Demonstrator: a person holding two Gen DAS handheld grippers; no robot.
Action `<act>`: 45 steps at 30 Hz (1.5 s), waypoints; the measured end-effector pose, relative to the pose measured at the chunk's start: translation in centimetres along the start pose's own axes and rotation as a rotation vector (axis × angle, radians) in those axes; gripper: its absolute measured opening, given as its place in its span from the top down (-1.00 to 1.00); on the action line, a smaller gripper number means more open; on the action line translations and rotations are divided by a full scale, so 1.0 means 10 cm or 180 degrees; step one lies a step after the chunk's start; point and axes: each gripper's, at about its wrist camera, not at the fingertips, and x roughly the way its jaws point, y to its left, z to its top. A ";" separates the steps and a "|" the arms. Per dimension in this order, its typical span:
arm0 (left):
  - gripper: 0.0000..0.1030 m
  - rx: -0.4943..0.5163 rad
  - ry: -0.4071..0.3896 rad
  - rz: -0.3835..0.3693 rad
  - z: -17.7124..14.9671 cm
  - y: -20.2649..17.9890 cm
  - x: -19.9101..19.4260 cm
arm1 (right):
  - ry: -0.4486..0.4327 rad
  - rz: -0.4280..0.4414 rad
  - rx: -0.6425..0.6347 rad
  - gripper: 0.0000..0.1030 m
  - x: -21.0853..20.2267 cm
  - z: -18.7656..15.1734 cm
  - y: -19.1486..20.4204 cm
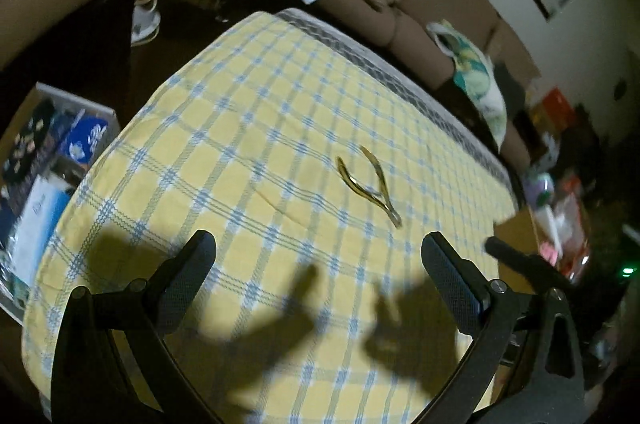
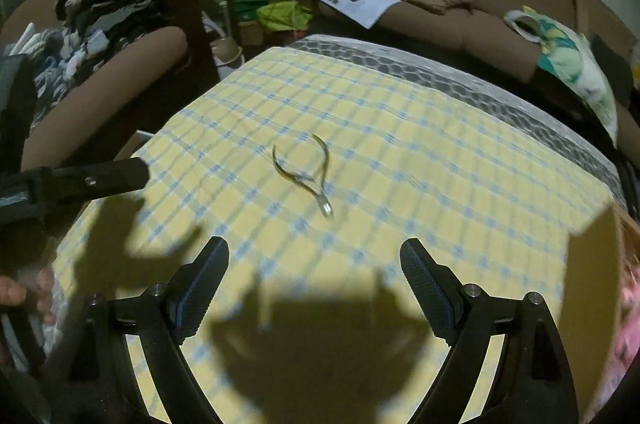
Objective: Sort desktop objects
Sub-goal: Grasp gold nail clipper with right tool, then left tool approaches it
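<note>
Holding both tongs over the yellow checked cloth (image 1: 248, 128), I start at my left: the left gripper (image 1: 319, 253) stands wide apart with nothing between its pads, and the gold nippers (image 1: 370, 186) lie ahead of it, a little right of centre, well clear of the fingertips. My right gripper (image 2: 314, 258) is likewise spread and empty, with the same nippers (image 2: 306, 176) ahead, just left of its midline, handles splayed away from me and the beak towards me. I judge them light, stiff, thin metal, slick and lying flat on soft fabric, so I would pinch across the joint where the two arms meet.
</note>
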 end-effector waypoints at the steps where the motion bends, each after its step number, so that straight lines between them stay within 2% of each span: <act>1: -1.00 -0.0031 0.0009 0.0004 0.02 0.04 0.03 | -0.0004 0.0036 -0.0026 -0.75 0.11 0.05 0.00; 8: -1.00 -0.0045 -0.0007 0.0144 0.19 0.22 0.19 | 0.0041 0.0143 -0.0083 -0.75 0.76 0.30 -0.04; 13: -1.00 -0.0078 0.0104 0.0150 0.21 0.27 0.30 | 0.0091 0.0256 -0.0032 -0.74 1.10 0.41 -0.08; 16: -1.00 -0.0092 0.0173 0.0111 0.19 0.26 0.33 | 0.0119 0.0243 -0.0145 -0.72 1.22 0.46 -0.04; 19: -1.00 -0.0086 0.0190 0.0054 0.18 0.23 0.34 | 0.0105 0.0167 -0.0282 -0.63 1.27 0.46 0.00; 20: -1.00 -0.0082 0.0198 0.0028 0.18 0.22 0.34 | 0.0097 0.0159 -0.0280 -0.52 1.27 0.46 -0.01; 22: -1.00 -0.0081 0.0204 -0.0001 0.18 0.19 0.34 | 0.0076 0.0182 -0.0232 -0.19 1.24 0.45 -0.05; 28: -1.00 -0.0209 0.0233 -0.0273 0.17 0.16 0.33 | 0.0070 0.0272 -0.0118 -0.18 1.02 0.36 -0.11; 31: -1.00 -0.0258 0.0301 -0.0515 0.13 0.10 0.37 | -0.0074 0.0377 -0.0020 -0.18 0.72 0.25 -0.12; 33: -1.00 -0.0248 0.0432 -0.0668 0.08 0.02 0.46 | -0.0166 0.0471 0.0051 -0.18 0.49 0.14 -0.12; 36: -0.99 -0.0216 0.0568 -0.0839 0.00 -0.10 0.56 | -0.0333 0.0474 0.0101 -0.18 0.19 -0.02 -0.10; 39: -0.89 0.0020 0.0644 -0.0881 -0.06 -0.27 0.64 | -0.0388 0.0466 0.0146 -0.18 0.01 -0.15 -0.09; 42: -0.79 0.0231 0.0602 -0.0826 -0.08 -0.40 0.61 | -0.0426 0.0439 0.0156 -0.18 -0.11 -0.26 -0.06; 45: -0.78 0.0231 0.0567 -0.0841 -0.08 -0.45 0.56 | -0.0482 0.0430 0.0187 -0.11 -0.19 -0.37 -0.05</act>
